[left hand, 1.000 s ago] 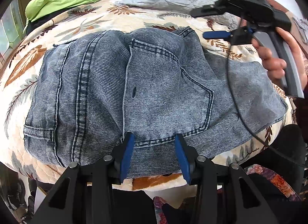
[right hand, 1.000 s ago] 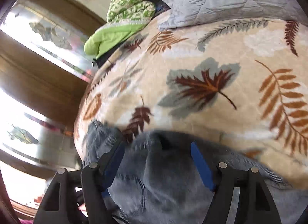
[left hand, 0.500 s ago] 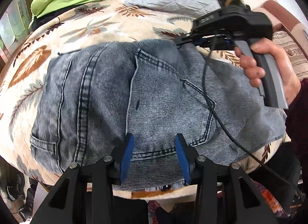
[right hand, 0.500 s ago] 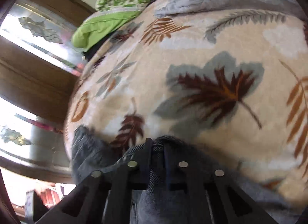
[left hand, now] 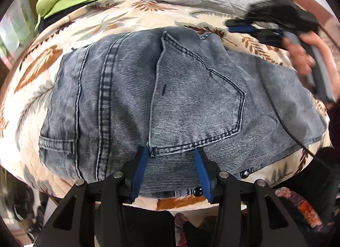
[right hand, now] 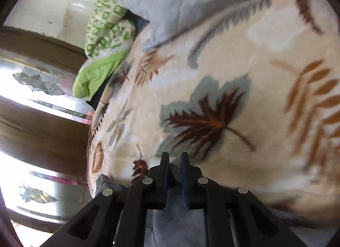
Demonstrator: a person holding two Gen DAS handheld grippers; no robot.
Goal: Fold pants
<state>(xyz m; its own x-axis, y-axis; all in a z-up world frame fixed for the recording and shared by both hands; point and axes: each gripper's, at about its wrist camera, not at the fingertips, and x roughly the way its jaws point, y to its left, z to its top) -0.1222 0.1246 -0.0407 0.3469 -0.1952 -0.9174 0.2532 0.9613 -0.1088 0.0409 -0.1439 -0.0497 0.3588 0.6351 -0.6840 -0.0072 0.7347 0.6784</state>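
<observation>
The left hand-held gripper (left hand: 171, 172) has black angular finger arms with triangular cut-outs, round silver screw heads at the joints, and flat blue pads (left hand: 139, 172). The right hand-held gripper (right hand: 174, 178) is built the same, with dark blue pads. Seen from the left wrist, it has a black body with a small green light, a grey handle and a thin black cable (left hand: 284, 123).
</observation>
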